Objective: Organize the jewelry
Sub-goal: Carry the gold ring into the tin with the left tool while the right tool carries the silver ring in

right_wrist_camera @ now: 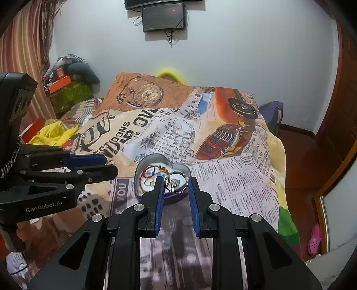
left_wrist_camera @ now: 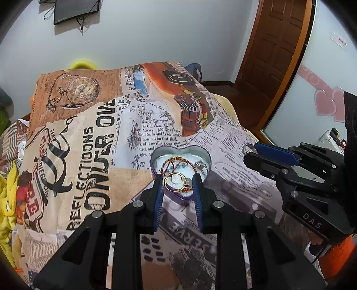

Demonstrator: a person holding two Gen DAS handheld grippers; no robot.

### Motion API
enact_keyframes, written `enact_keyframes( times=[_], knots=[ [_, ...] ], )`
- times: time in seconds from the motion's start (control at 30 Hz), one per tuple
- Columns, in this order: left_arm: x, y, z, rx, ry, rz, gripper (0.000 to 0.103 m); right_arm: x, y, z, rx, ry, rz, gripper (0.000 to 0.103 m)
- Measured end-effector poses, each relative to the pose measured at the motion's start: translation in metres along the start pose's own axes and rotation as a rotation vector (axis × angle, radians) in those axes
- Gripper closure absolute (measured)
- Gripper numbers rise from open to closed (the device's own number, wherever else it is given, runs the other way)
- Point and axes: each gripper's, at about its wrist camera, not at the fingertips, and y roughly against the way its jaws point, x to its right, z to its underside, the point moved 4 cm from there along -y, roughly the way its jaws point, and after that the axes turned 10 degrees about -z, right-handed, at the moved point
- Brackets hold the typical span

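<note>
A heart-shaped tin [left_wrist_camera: 202, 150] [right_wrist_camera: 146, 161] with a white lining sits on the printed blanket. It holds a red cord bracelet [left_wrist_camera: 176, 161] [right_wrist_camera: 150, 170] and small pieces. My left gripper [left_wrist_camera: 178, 181] hovers over the tin's near side with its jaws apart, and a gold bangle [left_wrist_camera: 175, 180] hangs between the fingertips, touching the left one. My right gripper [right_wrist_camera: 175, 181] hovers over the tin with its jaws apart too, and a silver bangle [right_wrist_camera: 176, 181] sits between its fingertips against the left pad. Each gripper shows from the side in the other's view [left_wrist_camera: 252, 154] [right_wrist_camera: 109, 166].
The blanket [left_wrist_camera: 89, 145] [right_wrist_camera: 234, 178] with newspaper and car prints covers the bed. Yellow cloth [right_wrist_camera: 53, 133] and boxes lie at the left. A wooden door [left_wrist_camera: 274, 55] and a mirror with pink hearts [left_wrist_camera: 328, 104] stand at the right. A screen [right_wrist_camera: 164, 16] hangs on the wall.
</note>
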Motion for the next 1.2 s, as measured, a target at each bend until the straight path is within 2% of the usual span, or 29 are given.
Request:
enact_keyframes(
  times=[0.5, 0.7, 1.2],
  knots=[
    [0.002, -0.046, -0.006, -0.049, -0.015, 0.029, 0.078, 0.017, -0.049, -0.012, -0.054, -0.051, -0.050, 0.083],
    [0.004, -0.060, -0.006, -0.074, -0.021, 0.042, 0.078, 0.024, -0.056, -0.012, -0.068, -0.069, -0.059, 0.083],
    [0.002, -0.059, -0.006, -0.064, -0.040, 0.047, 0.078, 0.025, -0.072, -0.011, -0.115, -0.089, -0.099, 0.083]
  ],
)
